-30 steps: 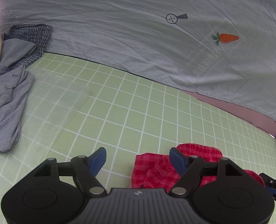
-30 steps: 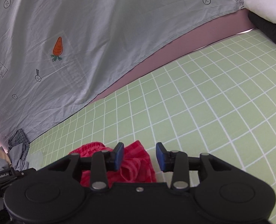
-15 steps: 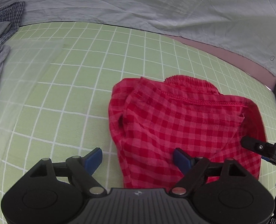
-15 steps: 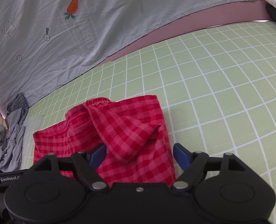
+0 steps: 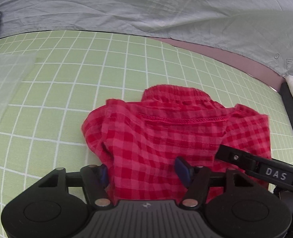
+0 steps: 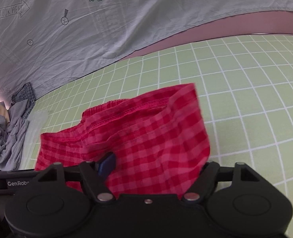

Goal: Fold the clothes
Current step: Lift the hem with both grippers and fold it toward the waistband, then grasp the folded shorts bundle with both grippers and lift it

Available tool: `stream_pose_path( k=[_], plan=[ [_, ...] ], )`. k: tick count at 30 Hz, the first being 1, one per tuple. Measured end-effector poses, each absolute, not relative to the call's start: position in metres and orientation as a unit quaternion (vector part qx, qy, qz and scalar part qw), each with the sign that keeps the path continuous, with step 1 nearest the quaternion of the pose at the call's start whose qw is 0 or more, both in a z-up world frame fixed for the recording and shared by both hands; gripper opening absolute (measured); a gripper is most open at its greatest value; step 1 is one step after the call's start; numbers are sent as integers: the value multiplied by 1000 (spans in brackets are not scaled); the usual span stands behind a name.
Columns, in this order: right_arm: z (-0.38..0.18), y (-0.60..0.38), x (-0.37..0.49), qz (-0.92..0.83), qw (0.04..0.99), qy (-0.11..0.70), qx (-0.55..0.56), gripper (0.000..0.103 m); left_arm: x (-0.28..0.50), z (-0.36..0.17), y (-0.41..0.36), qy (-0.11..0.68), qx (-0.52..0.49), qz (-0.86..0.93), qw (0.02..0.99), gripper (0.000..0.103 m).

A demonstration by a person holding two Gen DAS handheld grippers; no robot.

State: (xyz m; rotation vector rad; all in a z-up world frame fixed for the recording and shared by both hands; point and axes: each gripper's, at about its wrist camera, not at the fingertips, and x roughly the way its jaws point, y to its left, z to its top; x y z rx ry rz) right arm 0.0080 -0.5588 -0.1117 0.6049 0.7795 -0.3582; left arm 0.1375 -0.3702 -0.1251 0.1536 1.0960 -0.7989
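While both grippers come down over it, the red checked shorts (image 5: 166,134) lie bunched on the green gridded mat (image 5: 67,91), near the mat's front edge. Their long axis runs left to right across the view, with the gathered waistband (image 5: 176,97) on the far side and the leg openings toward the cameras. The left gripper (image 5: 143,171) has a fold of the near left part between its blue pads; its jaws are closing, and I cannot tell whether the pads press the cloth yet. The right gripper (image 6: 154,166) straddles the near right part, jaws closing, with cloth hiding its right pad. A pale printed sheet (image 6: 87,29) lies beyond the mat, and a heap of grey clothes (image 6: 5,134) sits far left.
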Motion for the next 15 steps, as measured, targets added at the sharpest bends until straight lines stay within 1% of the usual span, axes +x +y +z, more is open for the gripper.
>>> stream_pose_path(
  k=[1,2,3,4,7,11,15],
  plan=[
    [-112,-556,8,-166,864,372,295,44,133,-124,-370,509,71,-375,772,39],
    [-112,-552,7,-166,862,371,304,30,129,-123,-370,511,70,-381,767,32],
    [-112,-550,6,-162,860,368,315,27,125,-121,-370,513,70,-387,763,24],
    [-111,-546,4,-154,858,367,325,20,120,-120,-369,516,69,-393,758,23],
    [-100,-530,-5,-148,861,369,317,17,104,-110,-364,516,61,-408,751,19],
    [-80,-507,-26,-149,871,366,292,16,75,-91,-351,508,56,-426,747,18],
    [-61,-489,-60,-163,876,344,296,16,43,-74,-344,497,64,-447,741,18]
  ],
)
